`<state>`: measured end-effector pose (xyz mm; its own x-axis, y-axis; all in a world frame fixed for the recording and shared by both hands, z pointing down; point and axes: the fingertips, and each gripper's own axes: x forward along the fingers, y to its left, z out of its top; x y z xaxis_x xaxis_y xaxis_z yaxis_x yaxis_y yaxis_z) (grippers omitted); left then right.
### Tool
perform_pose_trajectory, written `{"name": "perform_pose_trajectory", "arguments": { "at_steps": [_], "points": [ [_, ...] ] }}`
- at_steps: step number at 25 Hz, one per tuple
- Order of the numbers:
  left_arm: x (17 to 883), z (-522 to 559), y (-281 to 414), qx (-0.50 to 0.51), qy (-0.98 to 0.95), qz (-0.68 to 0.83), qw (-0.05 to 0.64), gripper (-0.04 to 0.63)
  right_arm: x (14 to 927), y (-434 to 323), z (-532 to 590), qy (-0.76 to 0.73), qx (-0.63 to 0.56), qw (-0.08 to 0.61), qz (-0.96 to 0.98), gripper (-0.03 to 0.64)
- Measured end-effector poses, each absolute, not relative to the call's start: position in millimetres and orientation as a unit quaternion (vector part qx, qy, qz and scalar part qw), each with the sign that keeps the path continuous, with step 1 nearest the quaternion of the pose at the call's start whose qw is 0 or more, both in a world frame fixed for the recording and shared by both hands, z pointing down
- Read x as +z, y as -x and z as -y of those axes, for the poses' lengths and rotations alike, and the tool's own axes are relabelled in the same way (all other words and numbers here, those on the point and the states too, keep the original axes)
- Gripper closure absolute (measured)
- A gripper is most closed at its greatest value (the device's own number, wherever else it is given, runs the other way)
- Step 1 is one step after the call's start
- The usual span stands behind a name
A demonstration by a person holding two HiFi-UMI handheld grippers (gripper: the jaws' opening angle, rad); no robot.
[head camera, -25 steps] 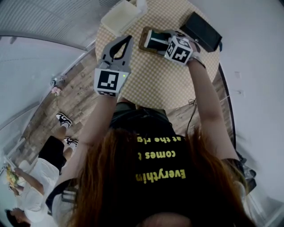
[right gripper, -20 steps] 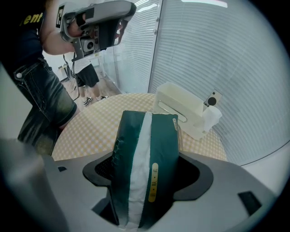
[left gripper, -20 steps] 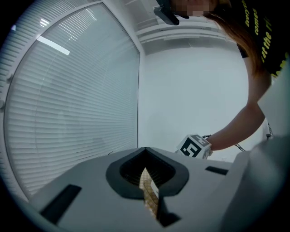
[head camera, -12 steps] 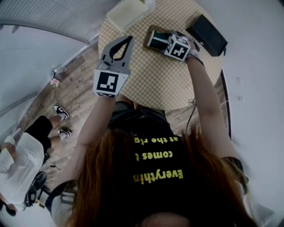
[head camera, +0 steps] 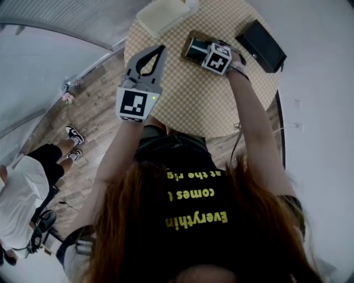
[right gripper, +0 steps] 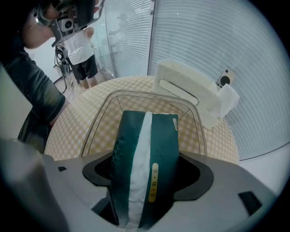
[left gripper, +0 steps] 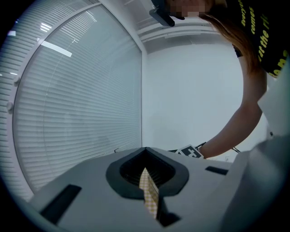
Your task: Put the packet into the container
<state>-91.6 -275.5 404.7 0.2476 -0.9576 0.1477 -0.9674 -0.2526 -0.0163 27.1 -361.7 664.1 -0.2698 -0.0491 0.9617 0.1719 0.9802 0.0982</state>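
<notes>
Teal film with a white stripe down its middle fills your right gripper view. That is the packet [right gripper: 145,149], and your right gripper [right gripper: 145,176] is clamped on its near end, which drops out of sight between the jaws. In the head view the marker cube covers those jaws and most of the packet, so only a dark green patch shows. The print on the packet's small yellow label is too small to read. The packet and the grey gripper body hide the near wall of the container [right gripper: 96,118], and you cannot tell whether the packet's far end touches the container floor.

The packet looks crinkled and glossy, with a serrated seam along its left edge. The container is clear and thin-walled, a rectangle with rounded corners, and the checks show through it. It sits on a round table [head camera: 193,105] under a tan-and-cream checked cloth. A cream lidded box [head camera: 161,14] lies beyond it and a flat black box [head camera: 260,45] beside it.

The packet points steeply down from your right jaws, its far end inside the outline of the container's rim. Your left gripper [head camera: 159,51] is closed on nothing, with only a sliver of checked cloth showing through the slit. It sits at the table's left edge, well apart from the container.
</notes>
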Motion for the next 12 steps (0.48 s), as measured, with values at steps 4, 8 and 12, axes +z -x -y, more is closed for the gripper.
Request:
{"name": "perform_pose_trajectory", "arguments": {
  "at_steps": [4, 8, 12],
  "points": [
    [402.8, 276.1, 93.1, 0.063, -0.789, 0.610, 0.037, 0.595, 666.9, -25.0, 360.3, 0.033, -0.076, 0.600, 0.796, 0.252],
    [401.5, 274.9, 92.5, 0.062, -0.790, 0.609, 0.038, 0.595, 666.8, -25.8, 359.9, 0.029, -0.060, 0.600, 0.797, 0.250],
    [401.5, 271.8, 89.3, 0.061, -0.791, 0.608, 0.039, 0.595, 663.4, -27.1, 358.4, 0.027, -0.067, 0.593, 0.802, 0.249]
  ]
}}
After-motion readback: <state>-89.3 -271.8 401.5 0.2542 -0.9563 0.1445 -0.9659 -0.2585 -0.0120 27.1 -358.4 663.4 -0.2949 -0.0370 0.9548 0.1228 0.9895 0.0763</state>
